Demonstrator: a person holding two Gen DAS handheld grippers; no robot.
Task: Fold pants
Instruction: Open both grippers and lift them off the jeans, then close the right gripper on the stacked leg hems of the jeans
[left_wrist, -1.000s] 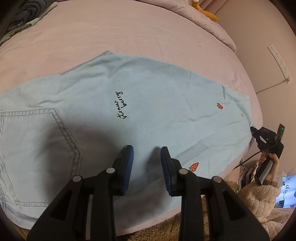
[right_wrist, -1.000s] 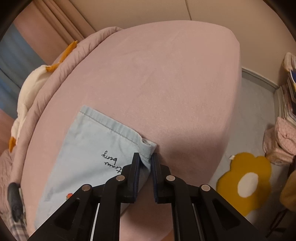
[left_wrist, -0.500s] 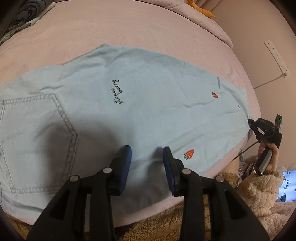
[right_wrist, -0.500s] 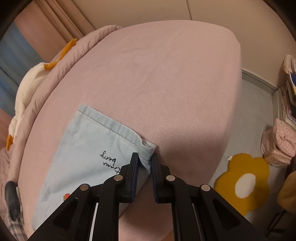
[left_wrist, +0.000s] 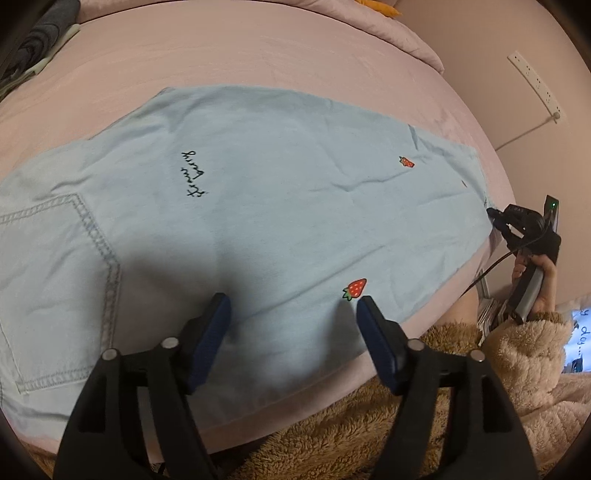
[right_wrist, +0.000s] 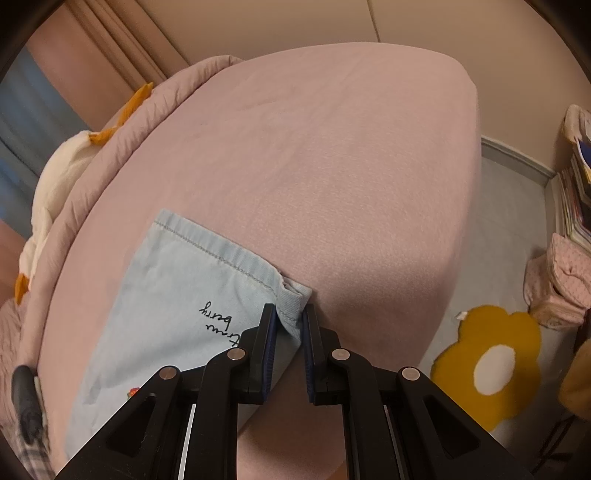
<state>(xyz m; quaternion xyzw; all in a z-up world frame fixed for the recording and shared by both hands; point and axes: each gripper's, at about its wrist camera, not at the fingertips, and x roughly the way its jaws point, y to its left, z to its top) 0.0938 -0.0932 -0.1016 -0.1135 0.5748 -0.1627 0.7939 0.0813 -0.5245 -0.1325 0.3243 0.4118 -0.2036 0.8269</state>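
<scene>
the pale denim pants are spread flat on the pink bed, likely soft and limp, best taken at hem corners; the left gripper, just opened wide, holds nothing, while the hem corner at 12 o'clock is pinched by the right gripper

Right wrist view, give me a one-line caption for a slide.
Right gripper shut on the hem corner of light-blue pants lying on a pink bed.
</scene>
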